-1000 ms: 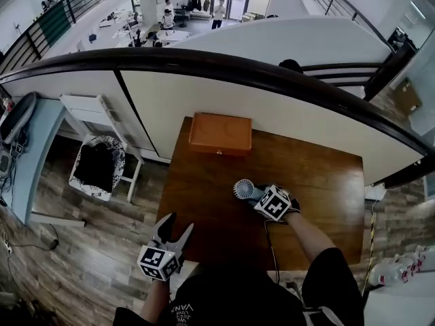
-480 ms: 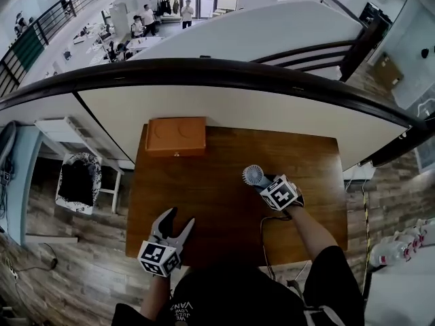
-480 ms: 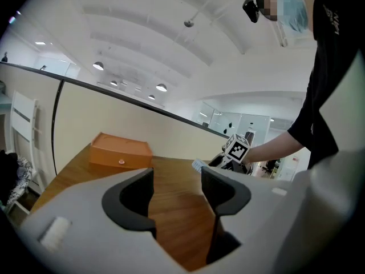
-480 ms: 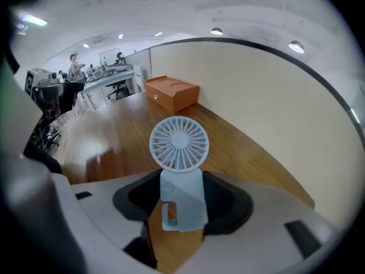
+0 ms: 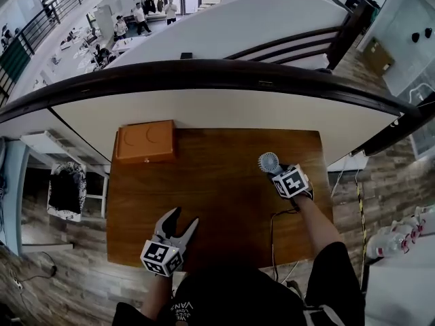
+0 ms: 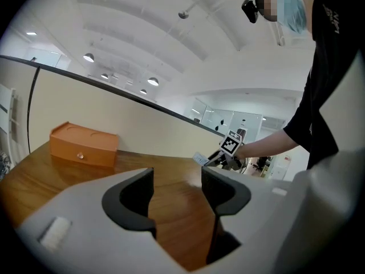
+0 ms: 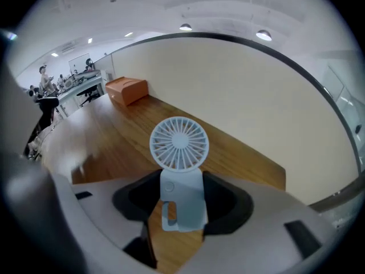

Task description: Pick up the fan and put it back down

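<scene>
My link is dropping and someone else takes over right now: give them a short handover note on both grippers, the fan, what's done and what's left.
Right gripper: shut on the fan, jaws on its handle.
Left gripper: open, empty, over the near edge of the table.
Fan: appears lifted off the table, above its far right part. Orange box sits at the far left corner.
Done: pick-up. Left: set the fan back down on the table, release.

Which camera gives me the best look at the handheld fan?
The right gripper view: the fan fills the centre, grille and handle clear, clamped by the right gripper. The head view shows it small, from above; the left gripper view, only a distant pale sliver.
</scene>
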The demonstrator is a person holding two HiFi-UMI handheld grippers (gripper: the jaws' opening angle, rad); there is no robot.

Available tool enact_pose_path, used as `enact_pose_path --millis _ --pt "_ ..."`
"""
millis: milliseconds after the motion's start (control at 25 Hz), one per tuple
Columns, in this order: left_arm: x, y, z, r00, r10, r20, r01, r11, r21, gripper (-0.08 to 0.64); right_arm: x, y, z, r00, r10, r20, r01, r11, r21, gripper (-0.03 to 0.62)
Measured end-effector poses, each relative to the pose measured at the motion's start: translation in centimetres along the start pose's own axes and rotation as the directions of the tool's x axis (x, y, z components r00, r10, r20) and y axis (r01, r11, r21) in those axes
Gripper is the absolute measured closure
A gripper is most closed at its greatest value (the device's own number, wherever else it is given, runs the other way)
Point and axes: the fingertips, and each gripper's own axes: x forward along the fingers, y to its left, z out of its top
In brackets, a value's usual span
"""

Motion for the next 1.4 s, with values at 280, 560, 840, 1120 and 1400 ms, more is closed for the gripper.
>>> enact_pose_path --millis 280,560,840,1120,1400 --pt "5.4 -2.4 -0.3 1.000 -0.005 -0.026 0.005 1.000 0.016 0.311 0.1 -9.9 -3.2 0.995 -0.095 -0.021 0.097 0.986 0.139 0.362" --pt "10.7 -4.8 -0.7 0.999 -0.027 -0.039 0.028 0.999 0.025 0.311 1.6 -16.8 -6.2 0.990 -0.135 -0.053 0.144 0.950 0.276 0.362" --pt "14.4 -7.4 -1.4 0.997 -0.046 -0.070 0.048 0.998 0.037 0.311 2.9 -21.5 -7.2 0.975 -0.211 -0.066 0.221 0.919 0.326 0.365" --pt "15.9 -8.7 -2.7 0.993 -0.062 -0.096 0.068 0.996 0.057 0.311 4.2 -23.6 -6.9 0.965 -0.253 -0.061 0.257 0.887 0.384 0.365" --pt "16.4 -9.0 -2.7 0.992 -0.054 -0.116 0.060 0.997 0.046 0.311 5.3 -23.6 -7.0 0.970 -0.241 -0.040 0.235 0.874 0.425 0.365"
